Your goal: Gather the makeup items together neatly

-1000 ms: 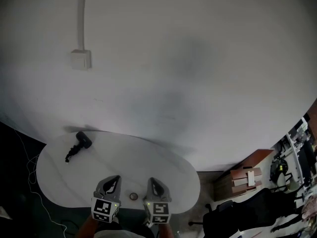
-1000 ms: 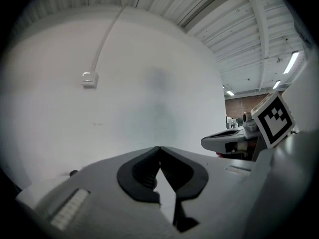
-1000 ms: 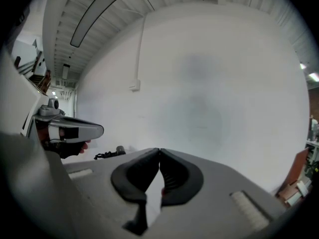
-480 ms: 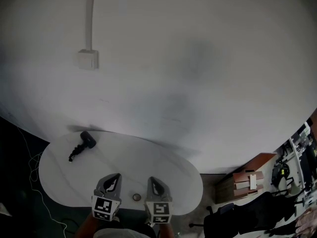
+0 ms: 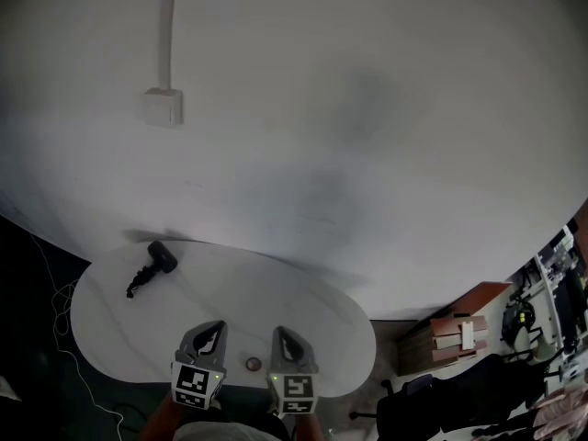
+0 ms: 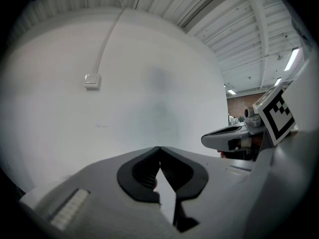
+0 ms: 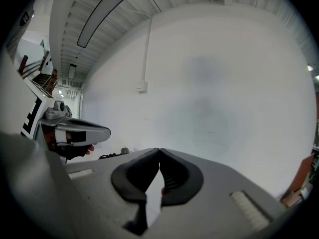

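"Where were the makeup items?"

"A dark item (image 5: 150, 269) lay near the far left edge of the white oval table (image 5: 303, 306). A small round item (image 5: 253, 364) sat at the near edge, well apart from it, between the two grippers."

"And the grippers?"

"The left gripper (image 6: 159, 147) had its jaws together, tips touching, with nothing between them. The right gripper (image 7: 159, 149) was the same, and empty. They were side by side, facing a plain white wall (image 5: 367, 108) with a switch box (image 5: 162, 107)."

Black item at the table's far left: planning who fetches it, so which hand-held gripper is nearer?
Left. The left hand-held gripper sits at the table's near edge, right of the black item; the right hand-held gripper is farther right.
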Motion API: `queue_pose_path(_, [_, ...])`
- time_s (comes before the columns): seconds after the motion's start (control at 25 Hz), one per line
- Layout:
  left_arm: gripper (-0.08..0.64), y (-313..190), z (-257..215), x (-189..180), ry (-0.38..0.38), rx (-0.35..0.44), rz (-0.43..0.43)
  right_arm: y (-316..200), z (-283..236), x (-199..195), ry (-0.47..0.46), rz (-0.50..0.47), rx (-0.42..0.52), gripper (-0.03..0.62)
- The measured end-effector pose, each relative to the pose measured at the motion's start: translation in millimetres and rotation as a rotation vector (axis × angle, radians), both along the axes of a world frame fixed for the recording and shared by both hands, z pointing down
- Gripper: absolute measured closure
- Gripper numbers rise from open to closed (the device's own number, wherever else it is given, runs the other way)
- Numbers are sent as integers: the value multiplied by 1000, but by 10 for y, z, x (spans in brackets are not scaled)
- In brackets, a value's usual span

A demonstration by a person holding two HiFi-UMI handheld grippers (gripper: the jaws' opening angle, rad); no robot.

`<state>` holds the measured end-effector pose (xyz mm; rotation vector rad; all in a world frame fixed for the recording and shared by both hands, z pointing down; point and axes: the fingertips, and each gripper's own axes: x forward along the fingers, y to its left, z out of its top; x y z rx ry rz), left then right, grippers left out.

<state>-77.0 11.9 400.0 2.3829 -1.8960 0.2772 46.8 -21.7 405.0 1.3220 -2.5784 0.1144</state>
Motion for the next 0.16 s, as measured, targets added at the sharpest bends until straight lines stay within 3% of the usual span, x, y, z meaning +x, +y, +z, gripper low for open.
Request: queue_pose_path(0.16, [550,-1,-36,7,-2,11,12,11,24,0,1,3,-6,586])
